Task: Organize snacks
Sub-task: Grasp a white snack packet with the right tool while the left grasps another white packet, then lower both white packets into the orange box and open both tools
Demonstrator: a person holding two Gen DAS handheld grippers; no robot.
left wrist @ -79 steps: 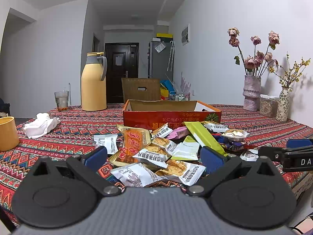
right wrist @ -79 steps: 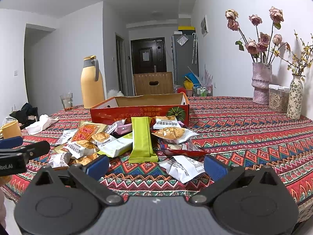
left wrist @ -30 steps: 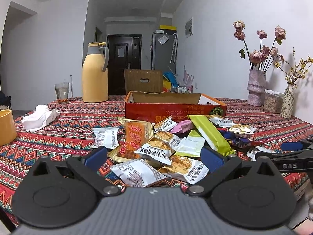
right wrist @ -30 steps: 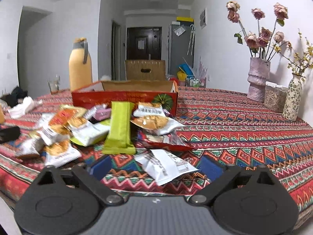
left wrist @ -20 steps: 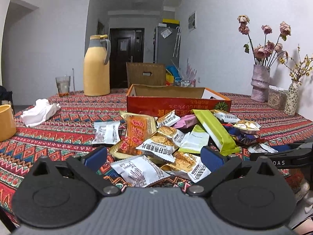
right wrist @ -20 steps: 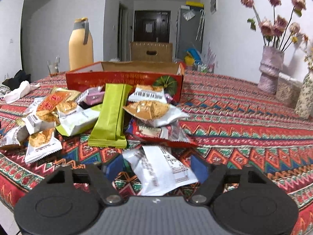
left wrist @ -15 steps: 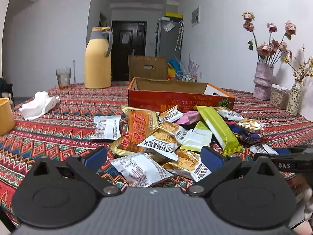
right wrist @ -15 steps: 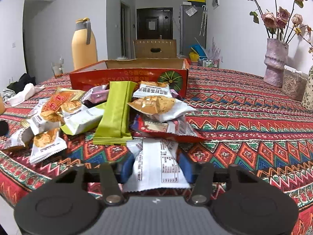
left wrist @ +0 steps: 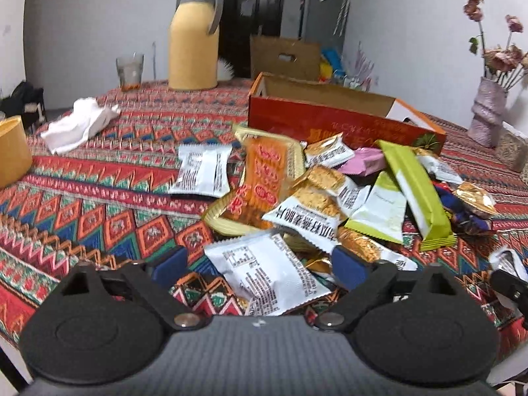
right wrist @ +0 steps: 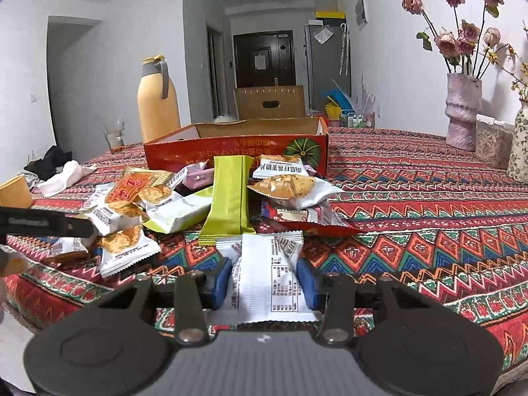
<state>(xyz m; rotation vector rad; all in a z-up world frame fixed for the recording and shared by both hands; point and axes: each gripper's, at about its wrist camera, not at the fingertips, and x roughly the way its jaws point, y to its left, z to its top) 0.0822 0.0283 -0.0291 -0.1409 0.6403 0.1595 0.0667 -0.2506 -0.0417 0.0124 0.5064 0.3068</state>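
Snack packet gets pinched by the right tool

Snack packet [right wrist: 269, 277], the white one with black print, now sits between the two blue pads of the right tool [right wrist: 265, 280]. One second back the pads stand wide with the packet lying loose ahead of them. They have just been closing, and now they squeeze the packet from both sides, so the right tool is clamped on it. This looks like the first pick-up. The next job is likely to lift the packet and carry it to the red box [right wrist: 237, 155], which stands open straight ahead of the tool, past the snack pile [right wrist: 227, 194].

The packet's long side runs straight away from the tool, toward the box. Its near end hangs back toward the camera. Its far end, with the zigzag edge, points at the green bar [right wrist: 231, 194], just ahead of it. The pads hold it across its short side, near the middle.

The left tool [left wrist: 260, 265] has its pads apart and grips nothing. They have just been closing a little. Another white packet [left wrist: 267, 274] lies flat on the surface [left wrist: 99, 171] between them, not squeezed. It is tilted, with its far end to the tool's left. The left view has come closer to the pile than a second back.
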